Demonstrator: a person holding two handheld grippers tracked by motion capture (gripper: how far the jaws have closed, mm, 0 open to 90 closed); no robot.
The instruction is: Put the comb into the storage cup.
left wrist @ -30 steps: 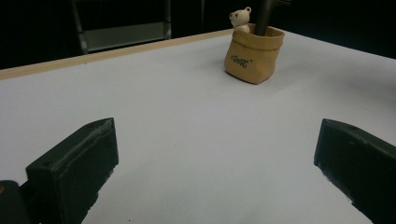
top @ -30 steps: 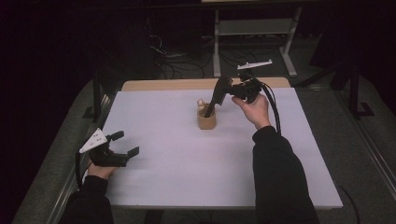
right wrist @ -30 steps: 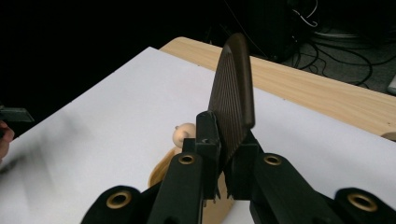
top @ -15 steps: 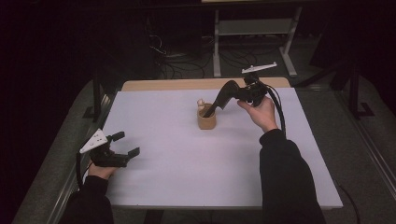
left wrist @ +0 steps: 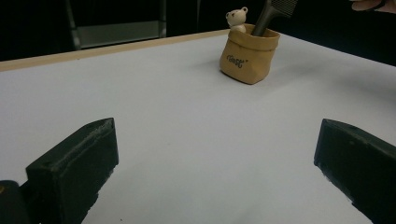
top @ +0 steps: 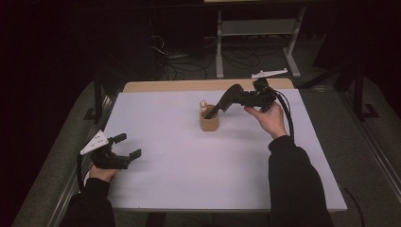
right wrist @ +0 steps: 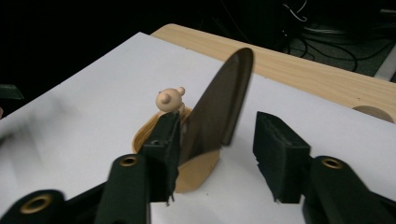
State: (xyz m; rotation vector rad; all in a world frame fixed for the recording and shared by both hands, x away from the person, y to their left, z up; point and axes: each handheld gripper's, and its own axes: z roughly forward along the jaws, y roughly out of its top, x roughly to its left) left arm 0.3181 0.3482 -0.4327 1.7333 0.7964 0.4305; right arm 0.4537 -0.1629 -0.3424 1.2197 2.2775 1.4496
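Observation:
A tan pouch with a small bear figure at its rim stands at the table's far middle. A black comb leans out of it towards the right, its narrow end inside. My right gripper reaches in from the right around the comb's wide end. Its jaws have just been opening. In the right gripper view the comb rests by one pad with a clear gap to the other. My left gripper lies open at the near left, nothing between its jaws.
A white sheet covers the table, with a wooden strip along the far edge. Behind the table stand a metal frame and cables on the dark floor. A white part lies just past the far right corner.
The right hand has drifted a little to the right, and the comb leans flatter with its end still in the pouch. The left hand has stayed put.

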